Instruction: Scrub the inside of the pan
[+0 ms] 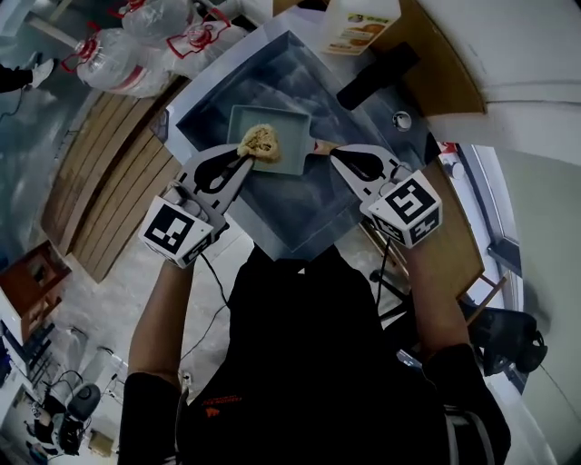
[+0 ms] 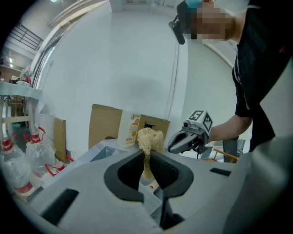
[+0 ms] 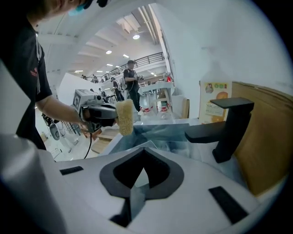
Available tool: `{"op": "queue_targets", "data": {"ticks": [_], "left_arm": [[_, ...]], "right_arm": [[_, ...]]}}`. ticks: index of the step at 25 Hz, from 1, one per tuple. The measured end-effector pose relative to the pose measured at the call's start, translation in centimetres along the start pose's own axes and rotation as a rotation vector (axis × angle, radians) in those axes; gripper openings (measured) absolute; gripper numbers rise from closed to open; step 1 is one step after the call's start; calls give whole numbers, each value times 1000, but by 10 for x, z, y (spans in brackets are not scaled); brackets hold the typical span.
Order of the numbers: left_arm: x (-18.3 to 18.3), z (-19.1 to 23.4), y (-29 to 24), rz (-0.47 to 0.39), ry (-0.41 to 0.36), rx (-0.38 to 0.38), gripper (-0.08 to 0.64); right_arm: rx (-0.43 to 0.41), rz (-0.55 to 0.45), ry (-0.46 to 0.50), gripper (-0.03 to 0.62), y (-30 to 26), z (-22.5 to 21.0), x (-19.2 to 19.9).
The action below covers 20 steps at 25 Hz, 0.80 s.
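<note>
Black cloth of the person's shirt fills the near edge of the head view, with both forearms reaching forward from it. The left gripper has its jaws clamped on the thin end of a tan, fibrous scrubber, whose bushy part sticks out past the tips. The right gripper has its jaws pressed together, and its own view shows nothing between them. Just beyond the tips lies the pan, a pale rectangular one resting in the grey sink, with its wooden handle pointing toward the right gripper. The tips are just beside the handle's end; whether they touch it cannot be told. The scrubber sits over the pan's near left part, and contact with the pan is not clear either. Farther on, a black tap reaches over the sink's right side. Behind it stands a carton, and clear plastic bottles lie at the far left.
</note>
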State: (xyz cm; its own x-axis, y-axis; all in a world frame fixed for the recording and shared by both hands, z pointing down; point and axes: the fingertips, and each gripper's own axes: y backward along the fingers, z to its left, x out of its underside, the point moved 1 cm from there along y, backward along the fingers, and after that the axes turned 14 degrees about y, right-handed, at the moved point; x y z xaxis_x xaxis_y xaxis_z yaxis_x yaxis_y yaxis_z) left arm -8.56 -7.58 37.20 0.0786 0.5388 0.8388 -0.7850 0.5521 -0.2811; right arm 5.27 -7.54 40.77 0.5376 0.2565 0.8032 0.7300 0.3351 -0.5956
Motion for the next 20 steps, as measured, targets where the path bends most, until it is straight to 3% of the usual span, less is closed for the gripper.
{"op": "queue_targets", "data": {"ticks": [6, 13, 20], "left_arm": [[10, 14, -38, 83, -104, 26, 48], [34, 30, -69, 221, -129, 33, 48], [67, 44, -93, 396, -165, 38, 48]], "right_arm": [[-52, 95, 80, 5, -20, -15, 28], [-109, 220, 160, 13, -41, -15, 64], [-184, 405, 332, 114, -64, -10, 108]]}}
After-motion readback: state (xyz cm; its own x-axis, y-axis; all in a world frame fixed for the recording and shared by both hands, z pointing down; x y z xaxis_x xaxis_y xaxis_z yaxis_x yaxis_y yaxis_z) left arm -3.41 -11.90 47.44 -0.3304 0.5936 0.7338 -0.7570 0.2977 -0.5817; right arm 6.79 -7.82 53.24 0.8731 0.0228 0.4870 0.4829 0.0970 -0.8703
